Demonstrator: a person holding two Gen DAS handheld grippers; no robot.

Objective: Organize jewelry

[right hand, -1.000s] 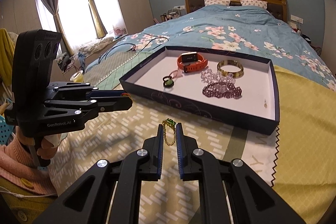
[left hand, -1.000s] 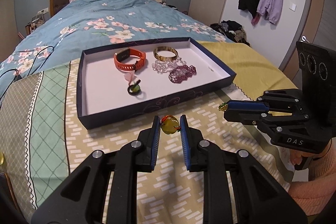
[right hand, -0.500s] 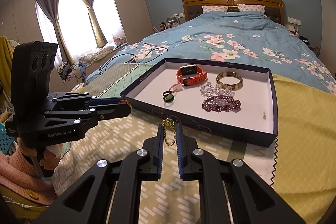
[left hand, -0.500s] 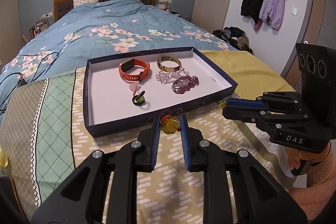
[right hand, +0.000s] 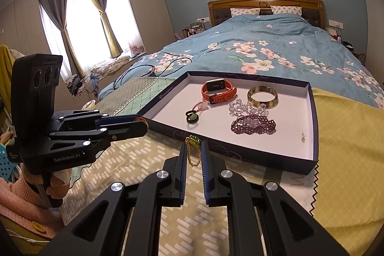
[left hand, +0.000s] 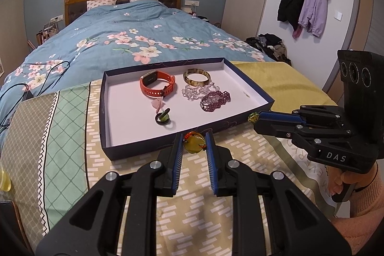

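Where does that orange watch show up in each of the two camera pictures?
Left wrist view: the orange watch lies in the far part of the box, left of centre of the picture.
Right wrist view: the orange watch lies at the far side of the box, just right of centre of the picture.
Shared landmark: the amber bangle lies just right of the watch in both views.

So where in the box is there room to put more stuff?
The shallow navy box is bare along its left side, left of the orange watch, and in its right corner. It's crowded mid-right: amber bangle, clear beads, purple beads.
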